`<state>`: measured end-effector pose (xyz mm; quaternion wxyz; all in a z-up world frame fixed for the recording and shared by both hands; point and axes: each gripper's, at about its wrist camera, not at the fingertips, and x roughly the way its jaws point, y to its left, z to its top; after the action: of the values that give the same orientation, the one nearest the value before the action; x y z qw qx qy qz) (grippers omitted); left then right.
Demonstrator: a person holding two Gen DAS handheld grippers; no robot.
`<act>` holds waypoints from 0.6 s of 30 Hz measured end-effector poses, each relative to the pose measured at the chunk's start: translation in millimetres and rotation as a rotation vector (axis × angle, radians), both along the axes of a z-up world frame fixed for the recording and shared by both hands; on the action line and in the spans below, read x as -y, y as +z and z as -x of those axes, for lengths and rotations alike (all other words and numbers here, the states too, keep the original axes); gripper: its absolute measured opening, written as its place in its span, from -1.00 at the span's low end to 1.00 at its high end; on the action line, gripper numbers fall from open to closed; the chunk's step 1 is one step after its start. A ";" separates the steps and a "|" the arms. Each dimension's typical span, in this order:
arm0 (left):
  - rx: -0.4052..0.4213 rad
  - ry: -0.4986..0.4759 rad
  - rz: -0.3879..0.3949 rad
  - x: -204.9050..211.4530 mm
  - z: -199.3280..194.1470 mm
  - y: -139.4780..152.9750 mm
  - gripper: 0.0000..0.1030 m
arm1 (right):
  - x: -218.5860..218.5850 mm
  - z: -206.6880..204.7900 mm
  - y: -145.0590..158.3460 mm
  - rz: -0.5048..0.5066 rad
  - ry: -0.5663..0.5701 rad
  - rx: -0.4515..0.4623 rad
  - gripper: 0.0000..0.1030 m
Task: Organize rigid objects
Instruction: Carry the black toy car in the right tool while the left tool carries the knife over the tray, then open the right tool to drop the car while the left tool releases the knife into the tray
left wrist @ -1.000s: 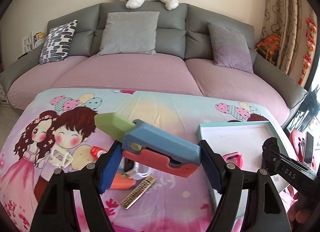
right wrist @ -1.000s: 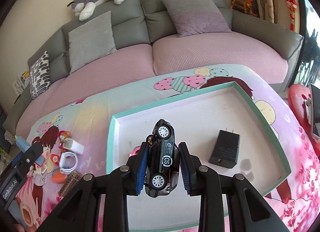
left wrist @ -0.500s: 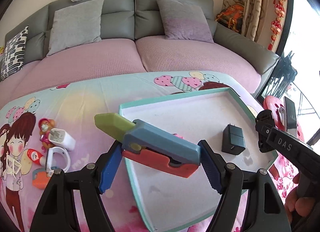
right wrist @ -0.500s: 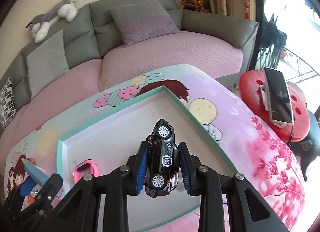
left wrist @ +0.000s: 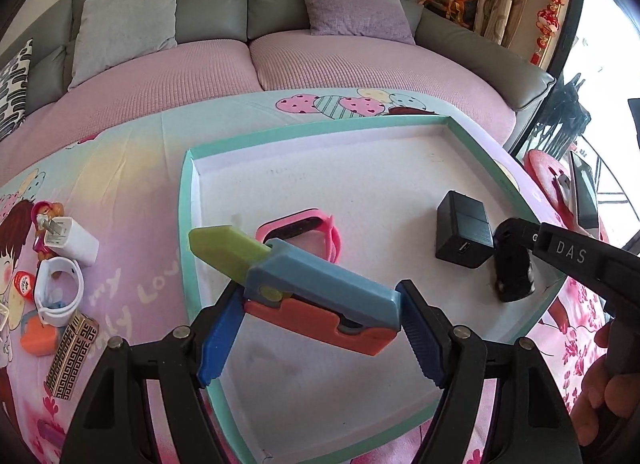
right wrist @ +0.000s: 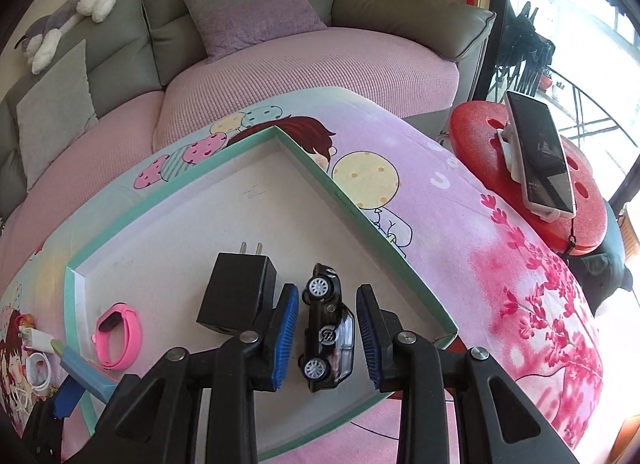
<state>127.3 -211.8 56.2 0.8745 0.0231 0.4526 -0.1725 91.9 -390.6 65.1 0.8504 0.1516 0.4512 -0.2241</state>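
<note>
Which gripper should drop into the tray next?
Left. The left gripper holds the toy knife over the tray; the right gripper is open, with the toy car already down.

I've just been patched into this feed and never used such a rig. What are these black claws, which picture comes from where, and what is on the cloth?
No robot here: a person holds a two-finger clamp in each hand, with a fisheye camera on each looking along its fingers. In the left wrist view, the left gripper is shut on a toy knife, above the tray. In the right wrist view, the right gripper is open around a toy car in the tray. Also in the tray: a black charger and a pink band. Left of the tray on the cloth lie a white charger and a white band.
</note>
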 end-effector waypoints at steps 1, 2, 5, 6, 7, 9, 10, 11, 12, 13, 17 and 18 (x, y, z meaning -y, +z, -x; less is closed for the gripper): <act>-0.004 0.004 0.001 -1.3 -0.6 -1.3 0.50 | -0.3 -0.4 -0.7 -0.001 0.001 -0.002 -0.37; -0.008 0.007 0.001 -2.5 -1.6 -2.6 0.50 | -0.3 -0.6 -1.2 -0.004 0.002 -0.003 -0.37; -0.018 0.019 -0.007 -4.7 -3.6 -6.1 0.50 | -1.1 -0.8 -1.8 -0.008 0.005 -0.006 -0.37; -0.021 0.024 -0.010 -5.3 -4.5 -7.1 0.50 | -1.8 -1.1 -2.1 -0.010 0.009 -0.007 -0.37; -0.024 0.027 -0.011 -6.2 -4.7 -7.9 0.50 | -2.4 -2.0 -2.5 -0.013 0.014 -0.009 -0.37; -0.027 0.031 -0.014 -7.2 -5.2 -9.0 0.50 | -4.1 -3.3 -3.4 -0.010 0.022 -0.015 -0.35; -0.026 0.032 -0.015 -7.5 -5.4 -9.3 0.50 | -5.0 -3.7 -3.3 -0.007 0.027 -0.016 -0.35; -0.026 0.033 -0.017 -7.7 -5.6 -9.6 0.50 | -5.5 -3.9 -3.3 -0.008 0.030 -0.017 -0.34; -0.022 0.035 -0.017 -7.8 -5.4 -9.6 0.50 | -5.3 -4.4 -3.7 -0.011 0.032 -0.016 -0.29; -0.015 0.037 -0.017 -7.6 -6.3 -9.2 0.54 | -5.4 -4.7 -3.8 -0.015 0.034 -0.015 -0.24; 0.001 0.048 -0.011 -11.0 -5.3 -5.8 0.67 | -6.7 -4.7 -2.4 -0.014 0.038 -0.011 0.01; 0.004 0.053 -0.010 -12.5 -5.1 -4.8 0.68 | -7.4 -4.4 -1.3 -0.015 0.041 -0.007 0.07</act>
<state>132.4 -199.3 51.3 0.8795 0.0159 0.4524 -0.1471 96.2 -383.2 63.8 0.8521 0.1480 0.4589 -0.2037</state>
